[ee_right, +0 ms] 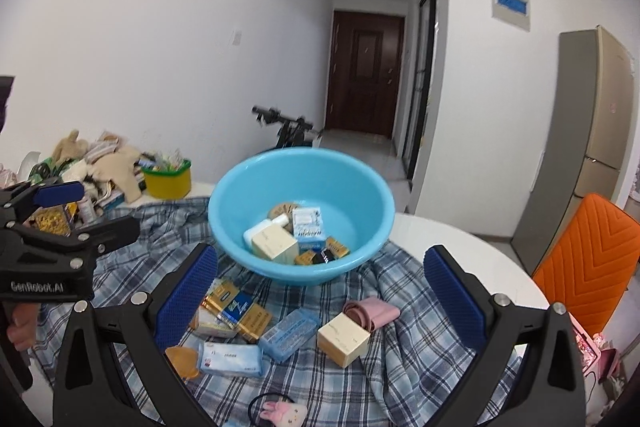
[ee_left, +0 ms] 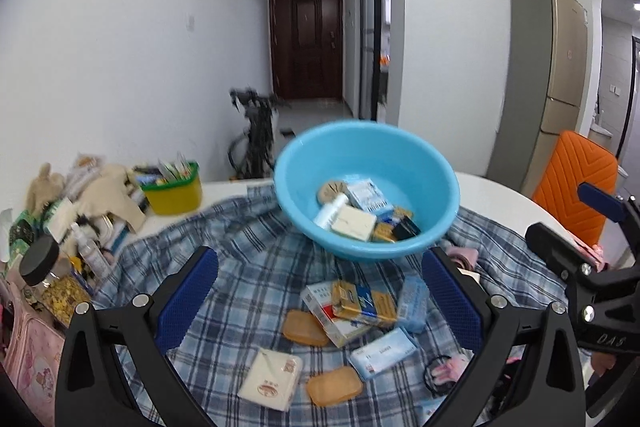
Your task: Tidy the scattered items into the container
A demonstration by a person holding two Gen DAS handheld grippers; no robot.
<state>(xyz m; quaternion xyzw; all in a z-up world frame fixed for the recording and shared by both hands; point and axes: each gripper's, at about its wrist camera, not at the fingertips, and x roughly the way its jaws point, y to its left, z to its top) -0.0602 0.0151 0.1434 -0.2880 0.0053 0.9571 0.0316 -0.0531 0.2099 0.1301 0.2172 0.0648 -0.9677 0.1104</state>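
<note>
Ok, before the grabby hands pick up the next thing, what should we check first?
1. Left gripper open, holding nothing: ok.
2. Right gripper open, holding nothing: ok.
3. Blue basin upright with room left: ok.
4. Items still on the plaid cloth, such as the cream box and blue case: not ok, still to tidy.
5. Cream box free of the pink roll: cannot tell.
</note>
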